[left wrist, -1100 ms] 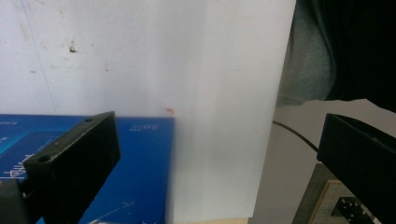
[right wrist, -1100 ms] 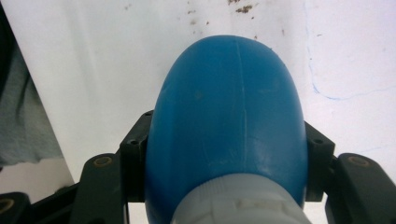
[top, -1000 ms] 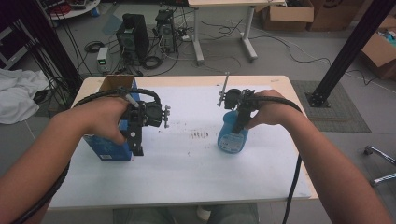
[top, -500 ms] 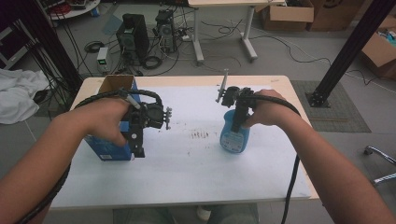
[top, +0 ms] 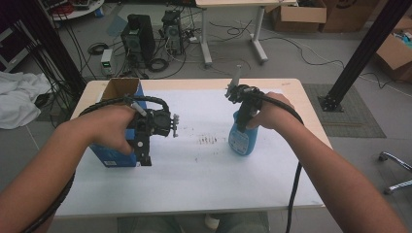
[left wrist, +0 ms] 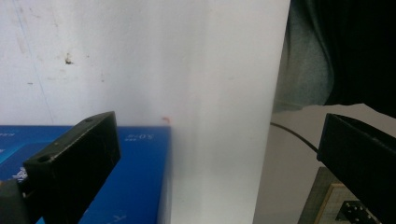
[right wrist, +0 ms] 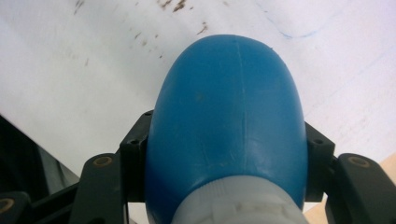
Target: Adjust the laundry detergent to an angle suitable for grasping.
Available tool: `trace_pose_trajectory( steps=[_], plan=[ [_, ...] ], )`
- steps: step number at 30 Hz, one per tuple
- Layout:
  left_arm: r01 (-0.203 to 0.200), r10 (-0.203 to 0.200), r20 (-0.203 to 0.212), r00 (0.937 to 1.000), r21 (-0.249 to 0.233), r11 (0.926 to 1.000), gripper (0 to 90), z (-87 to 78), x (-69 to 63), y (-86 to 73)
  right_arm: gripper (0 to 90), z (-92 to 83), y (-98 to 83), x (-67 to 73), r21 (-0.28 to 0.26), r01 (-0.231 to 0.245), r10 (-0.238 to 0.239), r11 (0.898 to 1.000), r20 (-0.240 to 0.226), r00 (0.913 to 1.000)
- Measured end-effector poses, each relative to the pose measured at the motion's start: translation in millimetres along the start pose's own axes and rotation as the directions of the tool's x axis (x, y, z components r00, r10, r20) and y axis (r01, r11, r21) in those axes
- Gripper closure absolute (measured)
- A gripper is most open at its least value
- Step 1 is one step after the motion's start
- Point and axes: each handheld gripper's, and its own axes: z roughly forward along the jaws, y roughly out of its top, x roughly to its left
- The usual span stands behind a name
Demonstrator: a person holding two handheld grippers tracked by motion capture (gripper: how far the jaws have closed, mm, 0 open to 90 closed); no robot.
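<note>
Between the pads of the right gripper [right wrist: 224, 186] a blue bottle [right wrist: 226, 121] is sitting, clamped just below its white collar; the jaws are holding it narrowly on both flanks. In the high view the same bottle [top: 243, 138] is standing upright under the right gripper [top: 241, 114], base on or just above the white sheet of the worktop [top: 204, 184]; contact with the sheet cannot be told.

Left gripper [top: 143, 160] is pointing down just in front of a blue box [top: 116, 155], jaws standing wide with nothing between them.

Step in hand, as judged: the bottle is being gripped and is ready to be carried. The open top of the box [top: 121, 87] suggests it as the destination, but that is a guess. The next move is calling for a straight lift, keeping the bottle upright so the smooth rounded body is not slipping through the pads, then a traverse toward the left gripper's side.

View comparison: the right gripper view is giving the pad contact on the bottle and brown specks on the sheet beyond it, which the high view is blurring. The left gripper view is showing the box corner [left wrist: 140, 177] beside the near jaw, untouched, and the worktop edge. The high view alone is giving the spacing: bottle and box well apart.
</note>
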Motion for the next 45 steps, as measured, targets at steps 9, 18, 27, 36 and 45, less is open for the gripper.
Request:
trace_pose_trajectory(
  steps=[9,18,27,36,45],
  plan=[
    [0.001,-0.001,-0.004,1.0000,0.000,1.0000,0.1,-1.0,-1.8,-2.0,38.1,-0.2,4.7,-7.7,-0.015,-0.053,0.053,0.998,-0.019,0.9984],
    [0.006,-0.006,0.002,1.0000,0.003,1.0000,0.1,1.7,-1.9,-3.0,38.1,10.5,11.3,-2.9,-0.002,-0.036,0.036,0.999,-0.018,0.9992],
    [0.001,-0.001,-0.001,1.0000,0.004,1.0000,0.1,1.6,-0.4,-1.2,38.1,13.8,13.8,5.3,-0.012,0.000,0.000,1.000,-0.016,0.9999],
    [0.001,-0.001,0.006,1.0000,0.004,1.0000,0.1,3.6,-1.3,0.6,38.1,17.1,17.8,18.2,-0.006,0.049,-0.049,0.999,0.008,0.9987],
    [0.006,-0.006,0.009,0.9999,0.010,0.9999,0.1,4.6,-0.4,-0.3,37.4,17.4,15.5,19.2,-0.017,0.057,-0.057,0.998,0.011,0.9983]
  ],
)
